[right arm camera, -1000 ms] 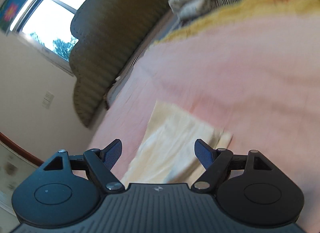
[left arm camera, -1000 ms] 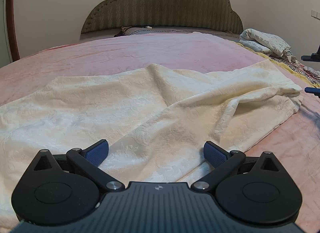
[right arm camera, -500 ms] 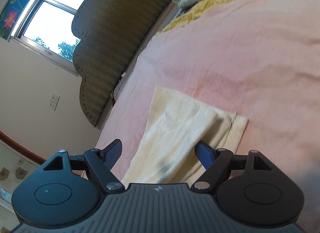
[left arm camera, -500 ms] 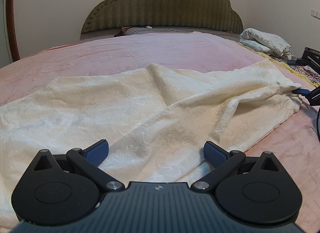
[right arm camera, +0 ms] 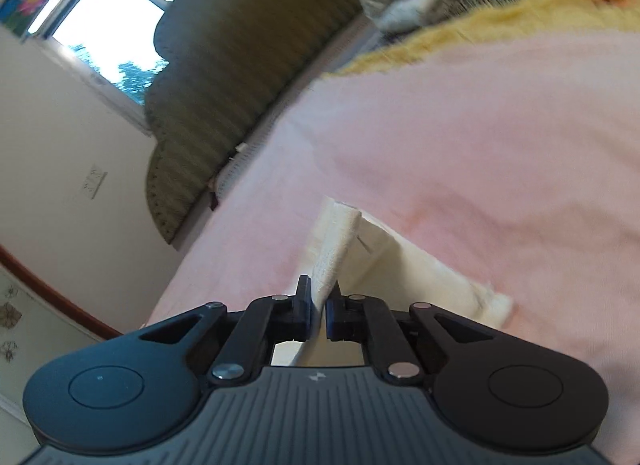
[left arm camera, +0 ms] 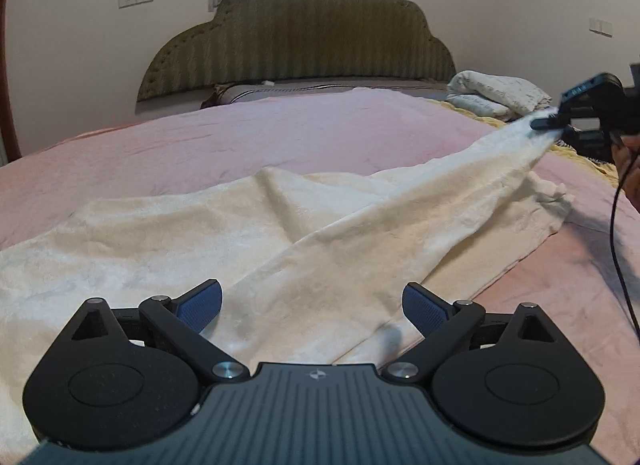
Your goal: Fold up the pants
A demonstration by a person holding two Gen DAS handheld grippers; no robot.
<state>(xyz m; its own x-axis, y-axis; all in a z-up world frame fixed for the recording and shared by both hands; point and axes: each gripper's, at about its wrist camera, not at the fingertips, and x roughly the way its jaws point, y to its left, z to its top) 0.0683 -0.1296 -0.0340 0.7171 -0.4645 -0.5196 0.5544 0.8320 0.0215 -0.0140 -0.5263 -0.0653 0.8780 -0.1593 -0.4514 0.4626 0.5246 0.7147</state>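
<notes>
Cream textured pants point(left arm camera: 248, 241) lie spread across the pink bedspread point(left arm camera: 280, 137). My left gripper point(left arm camera: 312, 305) is open and empty, low over the near part of the pants. My right gripper point(right arm camera: 318, 309) is shut on the hem end of a pant leg point(right arm camera: 334, 249) and holds it raised off the bed. In the left wrist view the right gripper point(left arm camera: 548, 123) shows at far right, with the leg point(left arm camera: 460, 177) pulled taut up to it. The other leg end point(left arm camera: 552, 205) rests on the bed below it.
A green scalloped headboard point(left arm camera: 304, 41) stands at the far end under a window. A folded white blanket point(left arm camera: 496, 95) and a yellow cloth point(right arm camera: 500, 37) lie at the bed's far right. A black cable point(left arm camera: 618, 249) hangs from the right gripper.
My right gripper closed on the pant leg hem and lifted it up off the bed, pulling the leg taut. My left gripper rose slightly and stayed open.
</notes>
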